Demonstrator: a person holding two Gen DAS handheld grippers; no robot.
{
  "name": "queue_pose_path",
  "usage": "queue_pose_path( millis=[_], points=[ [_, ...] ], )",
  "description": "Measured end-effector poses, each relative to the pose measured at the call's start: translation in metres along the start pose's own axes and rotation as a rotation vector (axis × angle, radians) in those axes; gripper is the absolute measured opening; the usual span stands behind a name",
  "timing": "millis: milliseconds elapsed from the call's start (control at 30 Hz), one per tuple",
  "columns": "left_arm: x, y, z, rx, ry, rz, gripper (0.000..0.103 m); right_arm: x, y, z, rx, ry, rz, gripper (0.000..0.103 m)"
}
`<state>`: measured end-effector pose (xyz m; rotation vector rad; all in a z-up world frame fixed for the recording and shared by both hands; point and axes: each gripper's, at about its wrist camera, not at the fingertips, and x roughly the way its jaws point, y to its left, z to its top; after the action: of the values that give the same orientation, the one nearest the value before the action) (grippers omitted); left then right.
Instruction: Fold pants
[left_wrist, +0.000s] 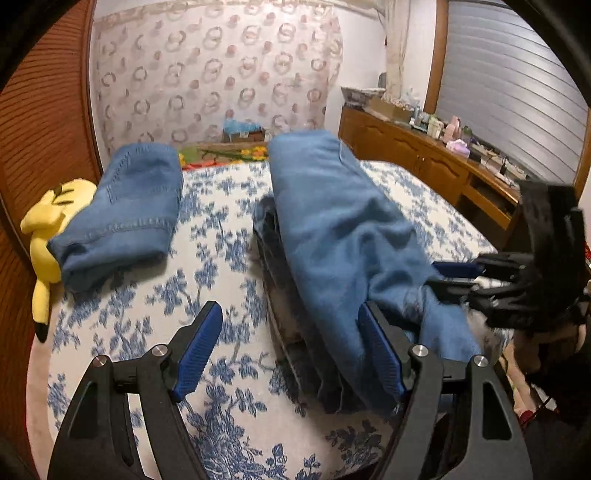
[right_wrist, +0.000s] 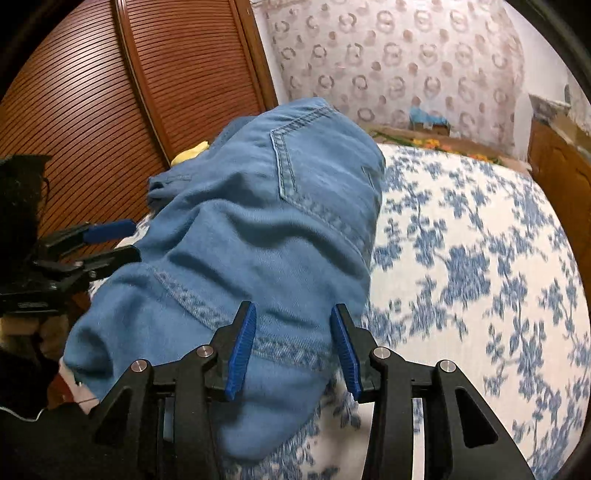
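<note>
Pants of blue denim lie bunched on the floral-sheeted bed, long axis running away from both tools. The right tool straddles the near end, jaws apart; the left tool gapes wide alongside, empty.

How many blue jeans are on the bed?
2. One folded pair of jeans lies on the far left by the yellow plush toy; a bigger pair lies near both grippers. More may be hidden underneath.
</note>
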<state>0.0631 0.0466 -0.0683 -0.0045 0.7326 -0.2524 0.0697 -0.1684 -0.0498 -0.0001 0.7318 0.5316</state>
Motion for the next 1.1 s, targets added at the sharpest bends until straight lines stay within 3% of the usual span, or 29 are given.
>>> queue_pose_path(
  millis=[433, 633, 700, 933, 1100],
  points=[
    [0.012, 0.010, -0.024, -0.018, 0.047, 0.012, 0.077, -0.030, 0.014, 0.026, -0.073, -0.058, -0.040, 0.045],
    [0.016, 0.018, -0.031, -0.041, 0.059, 0.010, 0.077, -0.025, -0.007, 0.038, -0.079, -0.080, -0.055, 0.063],
    [0.016, 0.020, -0.030, -0.046, 0.060, 0.003, 0.077, -0.017, -0.011, 0.040, -0.079, -0.068, -0.059, 0.065],
    [-0.001, 0.029, 0.005, -0.035, -0.005, 0.023, 0.077, 0.016, -0.022, 0.053, -0.067, -0.002, -0.044, 0.066],
    [0.014, 0.023, 0.042, 0.001, -0.026, 0.009, 0.077, 0.024, -0.027, 0.062, -0.048, -0.002, -0.015, 0.073]
  ],
)
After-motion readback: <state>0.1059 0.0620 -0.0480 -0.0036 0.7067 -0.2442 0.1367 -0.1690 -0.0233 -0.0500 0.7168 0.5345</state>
